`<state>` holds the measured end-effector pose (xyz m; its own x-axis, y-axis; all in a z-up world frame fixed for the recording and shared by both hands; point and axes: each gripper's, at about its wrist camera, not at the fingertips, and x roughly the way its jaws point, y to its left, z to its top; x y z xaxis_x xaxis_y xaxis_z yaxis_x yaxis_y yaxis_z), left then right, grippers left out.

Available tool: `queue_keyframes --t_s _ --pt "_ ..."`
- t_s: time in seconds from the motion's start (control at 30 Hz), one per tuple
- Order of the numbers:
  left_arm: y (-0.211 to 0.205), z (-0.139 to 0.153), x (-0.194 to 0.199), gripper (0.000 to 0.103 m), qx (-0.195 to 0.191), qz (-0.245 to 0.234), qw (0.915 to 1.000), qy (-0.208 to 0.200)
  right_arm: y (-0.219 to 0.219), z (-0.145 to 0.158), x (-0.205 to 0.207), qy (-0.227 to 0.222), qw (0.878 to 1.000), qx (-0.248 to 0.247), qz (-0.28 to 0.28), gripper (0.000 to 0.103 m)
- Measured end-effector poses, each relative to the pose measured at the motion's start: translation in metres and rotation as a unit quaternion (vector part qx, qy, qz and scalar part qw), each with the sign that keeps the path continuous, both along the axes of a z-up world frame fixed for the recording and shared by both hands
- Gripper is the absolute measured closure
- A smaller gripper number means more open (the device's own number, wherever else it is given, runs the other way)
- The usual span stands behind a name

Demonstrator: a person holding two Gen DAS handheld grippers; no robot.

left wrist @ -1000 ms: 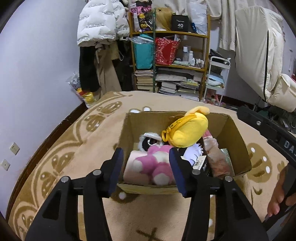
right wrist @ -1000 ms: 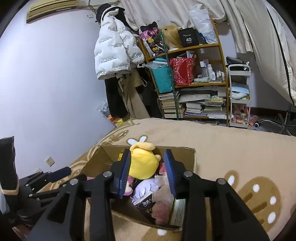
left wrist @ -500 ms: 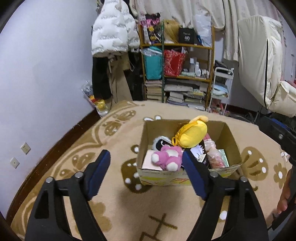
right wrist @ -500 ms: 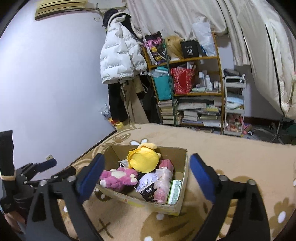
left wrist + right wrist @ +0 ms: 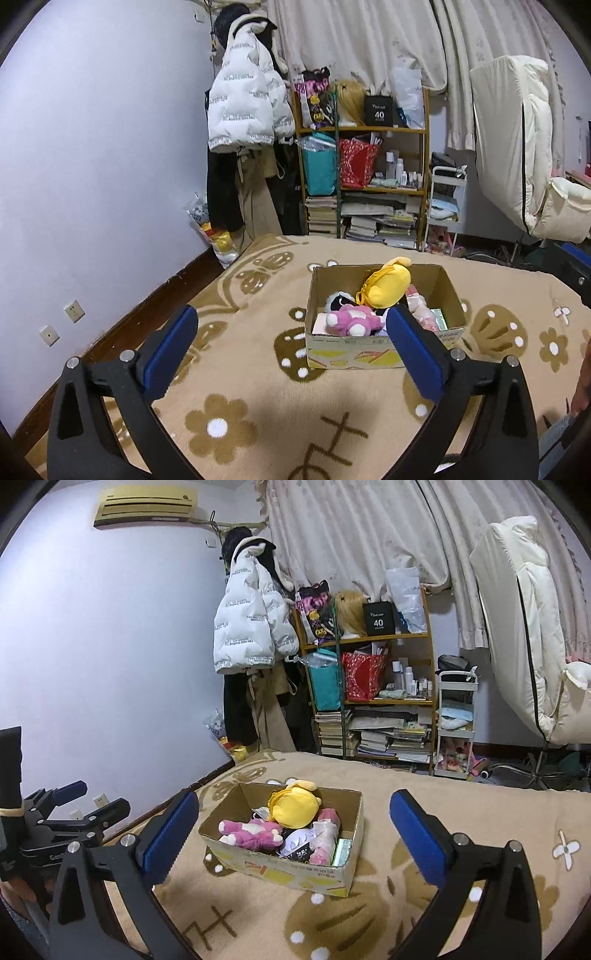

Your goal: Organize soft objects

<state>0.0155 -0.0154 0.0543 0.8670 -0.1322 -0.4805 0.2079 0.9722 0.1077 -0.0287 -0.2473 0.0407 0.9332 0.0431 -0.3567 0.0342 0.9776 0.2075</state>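
A cardboard box (image 5: 347,354) (image 5: 295,871) stands on the beige carpet, holding a yellow plush (image 5: 388,288) (image 5: 295,806), a pink plush (image 5: 351,321) (image 5: 255,832) and other soft items. My left gripper (image 5: 291,317) hangs back from the box's front. Its jaws are opening and nothing is between them. My right gripper (image 5: 294,801) is open and empty, a short way off the box's near corner. The left gripper (image 5: 99,797) also shows at the left edge of the right wrist view.
The patterned carpet (image 5: 240,387) lies around the box. Behind stand a crowded shelf (image 5: 369,184), a hanging white jacket (image 5: 247,107), a white cart (image 5: 445,206) and pale bedding (image 5: 517,147). The wall runs along the left. A person's hand (image 5: 583,380) shows at the right edge.
Both grippers have drawn back and up from the box and opened wide. The pink plush and the yellow plush, which were between the jaws, now lie in the box.
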Motion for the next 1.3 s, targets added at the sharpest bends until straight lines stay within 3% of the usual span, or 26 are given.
queue_keyframes --t_s 0.43,0.83,1.3 --pt "0.017 0.004 -0.037 0.001 0.003 -0.002 0.9999 -0.017 -0.006 -0.001 -0.039 -0.002 1.0 0.0 -0.015 0.0" --pt "0.023 -0.005 -0.036 0.001 0.013 0.008 0.9991 -0.04 -0.016 -0.024 -0.032 -0.001 0.999 -0.028 -0.03 0.0" --pt "0.03 -0.017 -0.014 0.001 -0.001 0.014 0.9998 -0.013 -0.013 -0.036 -0.024 0.016 0.999 -0.03 -0.029 0.0"
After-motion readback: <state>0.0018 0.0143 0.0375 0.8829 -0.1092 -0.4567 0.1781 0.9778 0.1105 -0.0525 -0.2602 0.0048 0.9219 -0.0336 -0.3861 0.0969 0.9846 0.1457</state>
